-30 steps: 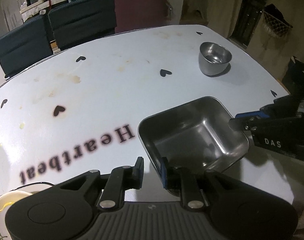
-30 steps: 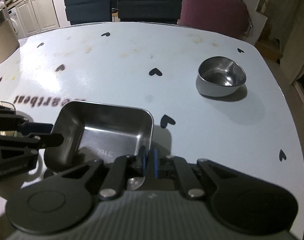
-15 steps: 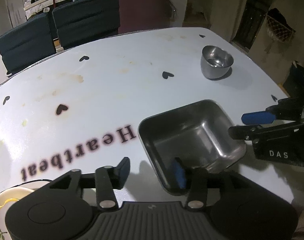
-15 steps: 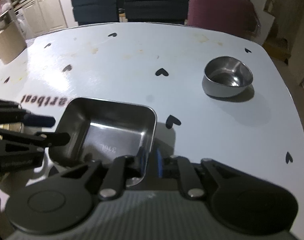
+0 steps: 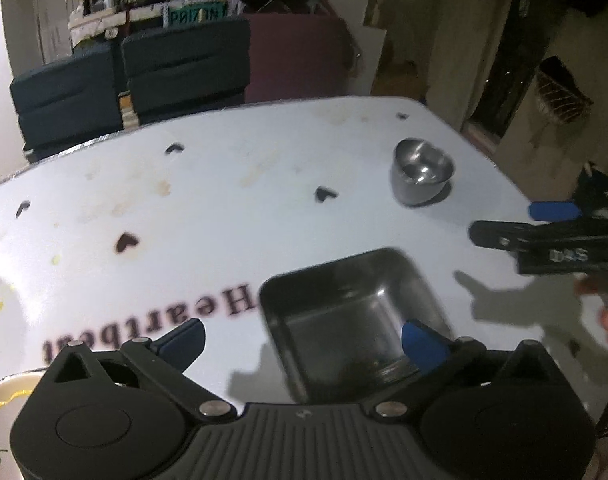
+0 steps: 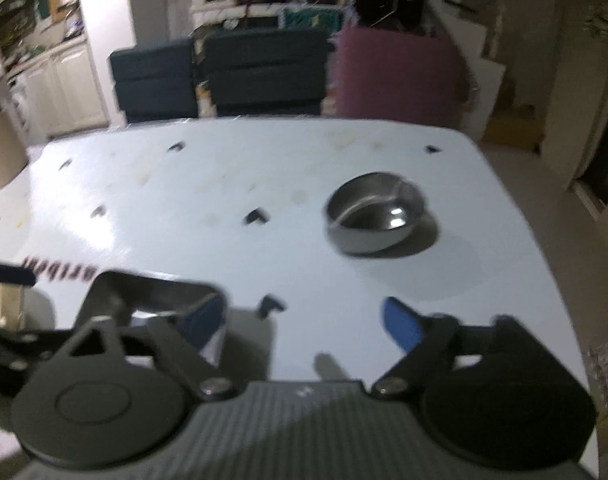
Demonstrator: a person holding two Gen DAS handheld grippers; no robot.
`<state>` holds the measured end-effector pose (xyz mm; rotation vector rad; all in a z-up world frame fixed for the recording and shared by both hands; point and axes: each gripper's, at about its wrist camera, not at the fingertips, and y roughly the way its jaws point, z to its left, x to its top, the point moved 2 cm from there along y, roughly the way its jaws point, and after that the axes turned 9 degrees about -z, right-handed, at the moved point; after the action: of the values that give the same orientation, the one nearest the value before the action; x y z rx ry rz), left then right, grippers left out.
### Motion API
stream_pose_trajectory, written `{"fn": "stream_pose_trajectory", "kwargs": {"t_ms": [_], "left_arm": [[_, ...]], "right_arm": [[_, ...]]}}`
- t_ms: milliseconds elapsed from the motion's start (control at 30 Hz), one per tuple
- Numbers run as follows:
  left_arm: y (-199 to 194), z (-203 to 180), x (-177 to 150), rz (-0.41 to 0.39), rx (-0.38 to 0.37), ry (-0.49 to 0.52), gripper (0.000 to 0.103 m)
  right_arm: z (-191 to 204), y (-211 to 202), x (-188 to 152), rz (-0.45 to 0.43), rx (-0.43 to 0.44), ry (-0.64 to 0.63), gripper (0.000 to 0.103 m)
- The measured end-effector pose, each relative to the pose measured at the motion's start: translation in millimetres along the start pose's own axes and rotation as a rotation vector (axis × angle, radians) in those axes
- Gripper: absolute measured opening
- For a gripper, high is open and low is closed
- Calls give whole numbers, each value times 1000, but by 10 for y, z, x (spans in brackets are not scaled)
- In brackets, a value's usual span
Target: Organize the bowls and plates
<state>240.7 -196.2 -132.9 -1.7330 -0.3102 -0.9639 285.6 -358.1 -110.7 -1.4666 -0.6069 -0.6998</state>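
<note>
A square steel dish (image 5: 352, 316) rests on the white table (image 5: 224, 208), just ahead of my left gripper (image 5: 304, 340), which is open with its jaws spread wide above the dish's near rim. The dish's corner shows at lower left in the right wrist view (image 6: 144, 296). My right gripper (image 6: 304, 320) is open and empty above the table, right of the dish; it also shows in the left wrist view (image 5: 544, 232). A small round steel bowl (image 5: 422, 176) stands upright further back on the right, also in the right wrist view (image 6: 376, 212).
A cream plate with a scalloped gold rim (image 5: 0, 404) lies at the near left edge. Dark chairs (image 5: 184, 68) and a maroon chair (image 6: 396, 76) line the far side. The table's right edge (image 6: 544, 264) drops to the floor.
Both grippers have let go of the square dish and opened wide. Both have lifted and drawn back; the right one has swung right, toward the round bowl.
</note>
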Motion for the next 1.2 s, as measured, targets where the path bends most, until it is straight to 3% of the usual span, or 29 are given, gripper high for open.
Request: {"fn": "stream_pose_trajectory", "kwargs": {"t_ms": [300, 433, 533, 633, 700, 833, 933, 1033, 1200], "left_arm": [[-104, -426, 231, -125, -48, -50, 103], [95, -596, 326, -127, -70, -102, 103], [267, -696, 410, -133, -92, -133, 103], [437, -743, 514, -127, -113, -178, 95], [564, -754, 605, -104, -139, -213, 83], [861, -742, 751, -58, -179, -288, 71], [1106, -702, 791, -18, -168, -349, 64], [1351, -644, 785, 23, -153, -434, 59], [1601, -625, 773, 34, -120, -468, 58]], "right_arm": [[-435, 98, 44, -103, -96, 89, 103], [-607, 136, 110, -205, -153, 111, 103], [-761, 264, 187, -209, -176, 143, 103], [-933, 408, 259, -201, -176, 221, 103], [-1025, 554, 308, -179, -158, 266, 103], [-1123, 742, 374, -176, -93, 281, 79], [-1146, 913, 369, -169, -14, 272, 64], [-1112, 1052, 377, -133, -3, 233, 49], [-1165, 1223, 410, -136, -4, 217, 45]]}}
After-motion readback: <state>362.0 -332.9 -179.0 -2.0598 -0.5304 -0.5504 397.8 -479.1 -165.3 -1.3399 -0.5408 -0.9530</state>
